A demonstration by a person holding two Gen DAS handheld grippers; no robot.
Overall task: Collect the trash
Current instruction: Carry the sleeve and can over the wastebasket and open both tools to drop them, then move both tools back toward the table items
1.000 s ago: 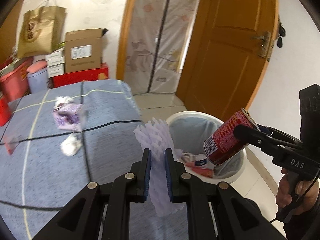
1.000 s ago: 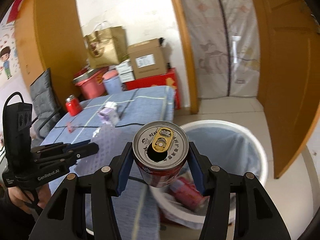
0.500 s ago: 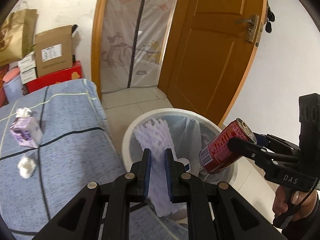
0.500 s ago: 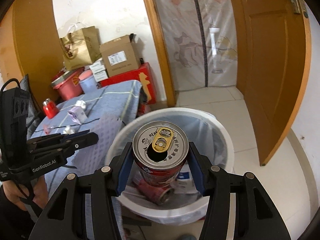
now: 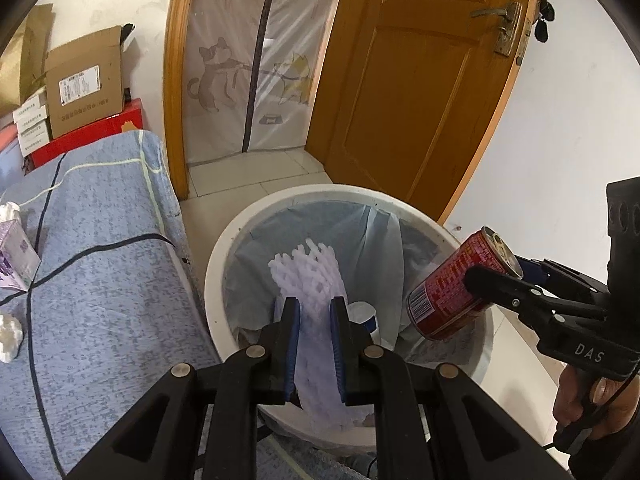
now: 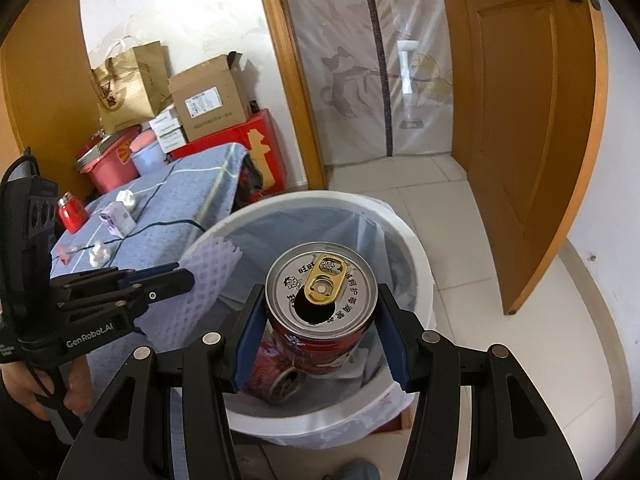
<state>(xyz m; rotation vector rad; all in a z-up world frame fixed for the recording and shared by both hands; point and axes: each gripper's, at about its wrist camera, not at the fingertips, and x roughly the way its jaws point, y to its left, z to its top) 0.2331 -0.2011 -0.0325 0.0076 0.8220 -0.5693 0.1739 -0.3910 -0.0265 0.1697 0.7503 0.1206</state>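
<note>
Both grippers loaded and held over the open bin; release is the step in hand.

Bin (image 5: 224,264) on the floor just beside the table (image 5: 100,280), white rim, pale liner, some trash already at the bottom; it lies directly below both loads, so judged need is jaws opening, no further travel; right gripper (image 6: 321,322) clamped on a red can (image 6: 320,308), can axis along the fingers, opened top toward the camera, body over the bin's middle in the right view; from the left view the can hangs tilted, near the rim on that side, so the margin there looks thinner; left gripper (image 5: 313,336) closed narrow on a white foam net (image 5: 312,280), long axis along the fingers, far end over the bin interior; still on the table: carton (image 5: 16,256), tissue wads (image 5: 10,336).
</note>
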